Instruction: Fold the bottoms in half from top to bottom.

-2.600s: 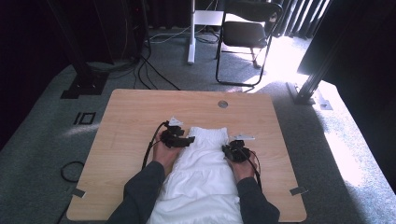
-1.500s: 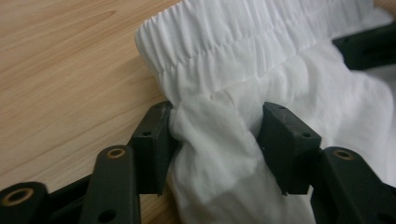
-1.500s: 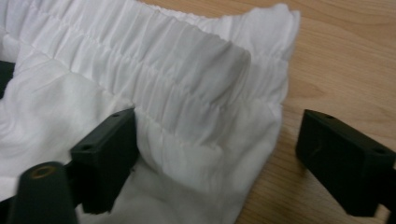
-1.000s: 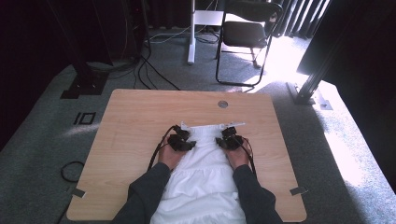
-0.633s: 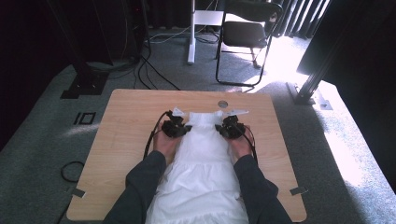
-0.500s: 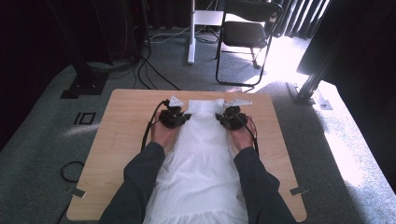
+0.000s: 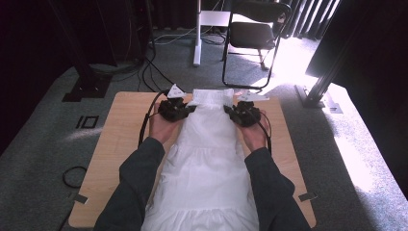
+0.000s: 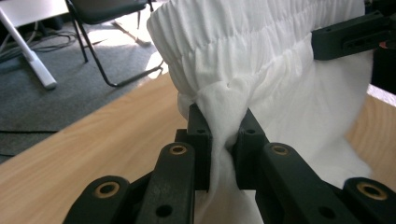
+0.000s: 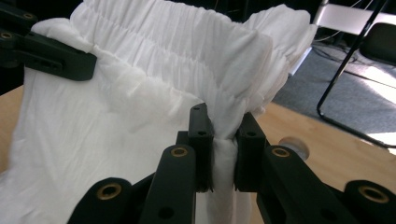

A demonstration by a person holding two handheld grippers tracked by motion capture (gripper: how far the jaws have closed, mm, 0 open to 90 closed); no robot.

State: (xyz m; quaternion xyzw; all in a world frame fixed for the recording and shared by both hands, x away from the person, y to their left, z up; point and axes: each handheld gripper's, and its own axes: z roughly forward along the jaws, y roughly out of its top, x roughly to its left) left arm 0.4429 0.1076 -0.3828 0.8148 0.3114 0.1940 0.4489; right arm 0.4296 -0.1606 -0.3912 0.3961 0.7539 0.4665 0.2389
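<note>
Skirt (image 7: 207, 159), white: lifted by its far waistband since a second ago, hem trailing off the table's (image 7: 120, 139) near edge. Your left gripper (image 8: 223, 140) and right gripper (image 9: 223, 135) each pinch a waistband corner; it hangs ready for spreading or folding.

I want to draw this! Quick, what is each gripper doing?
Left gripper: shut on the white dress, near its gathered band.
Right gripper: shut on the dress too, at the other side.
</note>
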